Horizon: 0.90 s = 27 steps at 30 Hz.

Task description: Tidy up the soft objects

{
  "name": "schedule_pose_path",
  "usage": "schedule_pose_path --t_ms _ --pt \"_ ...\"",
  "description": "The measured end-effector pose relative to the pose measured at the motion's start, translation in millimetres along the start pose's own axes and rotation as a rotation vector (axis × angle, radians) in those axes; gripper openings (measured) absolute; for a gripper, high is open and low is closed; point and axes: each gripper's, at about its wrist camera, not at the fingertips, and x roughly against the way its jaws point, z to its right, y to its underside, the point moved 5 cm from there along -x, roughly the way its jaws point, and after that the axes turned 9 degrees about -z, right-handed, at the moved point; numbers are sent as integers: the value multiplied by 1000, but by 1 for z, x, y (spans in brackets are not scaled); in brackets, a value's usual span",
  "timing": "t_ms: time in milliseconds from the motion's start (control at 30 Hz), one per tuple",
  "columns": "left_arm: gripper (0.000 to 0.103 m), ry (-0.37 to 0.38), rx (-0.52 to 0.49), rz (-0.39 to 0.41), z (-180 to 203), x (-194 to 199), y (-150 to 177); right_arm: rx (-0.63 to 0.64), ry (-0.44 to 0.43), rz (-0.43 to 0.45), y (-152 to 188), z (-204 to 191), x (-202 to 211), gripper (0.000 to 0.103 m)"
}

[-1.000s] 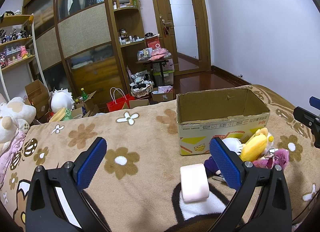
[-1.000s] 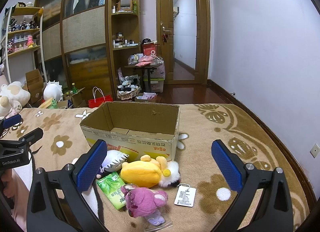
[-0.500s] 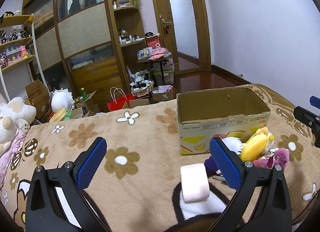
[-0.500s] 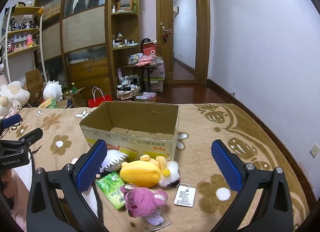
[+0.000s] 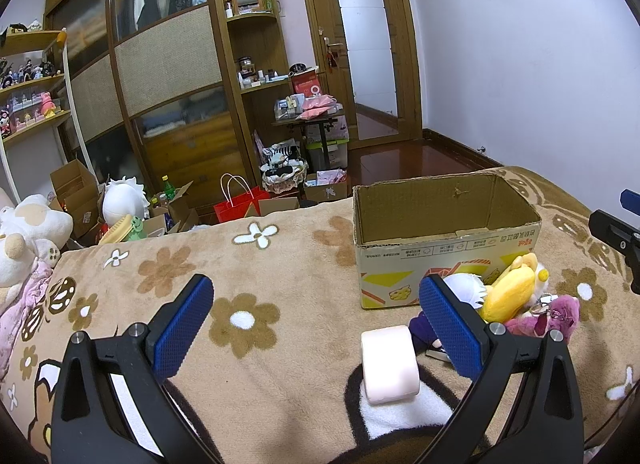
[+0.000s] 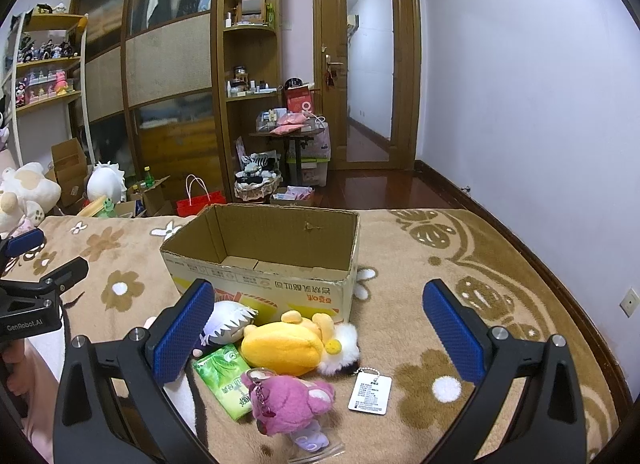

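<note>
An open cardboard box (image 6: 264, 260) stands on the flowered blanket (image 6: 440, 264), and it also shows in the left wrist view (image 5: 444, 232). In front of it lie a yellow plush (image 6: 288, 344), a pink plush keychain (image 6: 288, 400), a white-haired doll (image 6: 228, 320) and a green tissue pack (image 6: 224, 380). A pink soft block (image 5: 388, 364) lies near the left gripper's right finger. My left gripper (image 5: 316, 328) is open and empty. My right gripper (image 6: 316, 328) is open and empty above the plush pile.
A white tag (image 6: 370, 392) lies beside the plush toys. Big plush toys (image 5: 24, 232) sit at the blanket's left edge. Boxes and a red bag (image 5: 236, 208) crowd the floor beyond. Wardrobe (image 5: 168, 64) and door (image 5: 360, 52) stand behind.
</note>
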Motion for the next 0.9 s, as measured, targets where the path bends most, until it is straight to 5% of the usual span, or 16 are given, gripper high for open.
schedule_pose_path --t_ms 500,900 --pt "102 5 -3 -12 -5 3 7 1 1 -10 6 0 -8 103" --pt "102 43 -51 -145 7 -21 8 -18 -49 -101 9 1 -22 103"
